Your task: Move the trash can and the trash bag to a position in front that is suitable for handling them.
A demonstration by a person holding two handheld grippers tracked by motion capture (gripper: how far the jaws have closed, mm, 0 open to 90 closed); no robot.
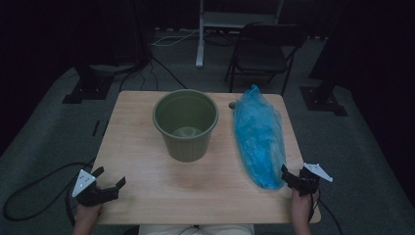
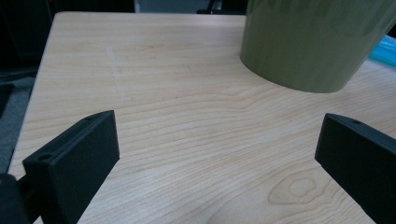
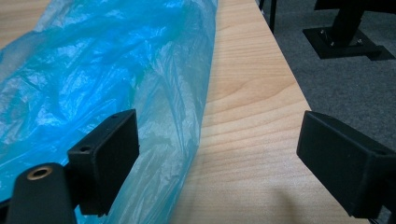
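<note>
- Blue plastic bag (image 1: 258, 137) lies lengthwise on the wooden table (image 1: 142, 147), just right of the green bucket (image 1: 186, 123), its near end by the table's front right corner.
- Right gripper (image 1: 293, 177) sits at that near end, jaws spread wide and released; one jaw rests against the plastic, nothing grasped.
- Left gripper (image 1: 108, 183) hovers at the front left edge, well apart from the bucket, jaws spread, holding nothing.

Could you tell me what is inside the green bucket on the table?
In the high view, the green bucket looks empty: its ribbed inner wall and pale bottom show, with nothing lying there. The near rim hides the part of the floor closest to the person.
</note>
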